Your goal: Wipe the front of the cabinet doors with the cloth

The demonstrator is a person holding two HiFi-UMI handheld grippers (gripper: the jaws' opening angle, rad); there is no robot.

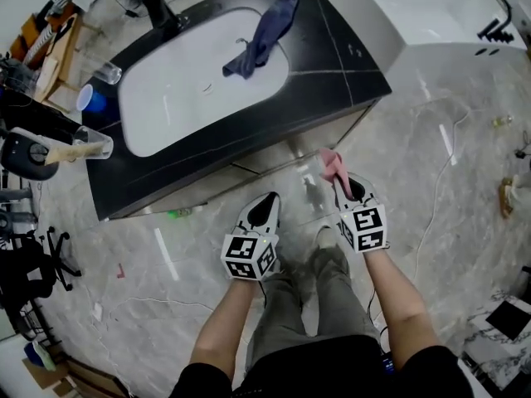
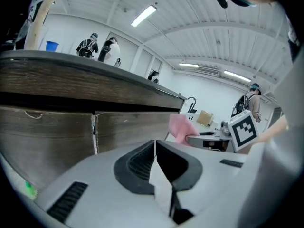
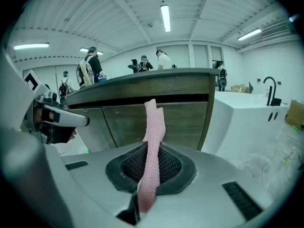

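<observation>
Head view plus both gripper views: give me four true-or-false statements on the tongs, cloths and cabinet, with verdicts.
1. The right tongs are shut on the pink cloth. True.
2. The left tongs grip a cloth too. False: they are shut with nothing between them.
3. A dark blue cloth lies partly in the white sink. True.
4. The cabinet doors stand open. False: both are closed.
</observation>
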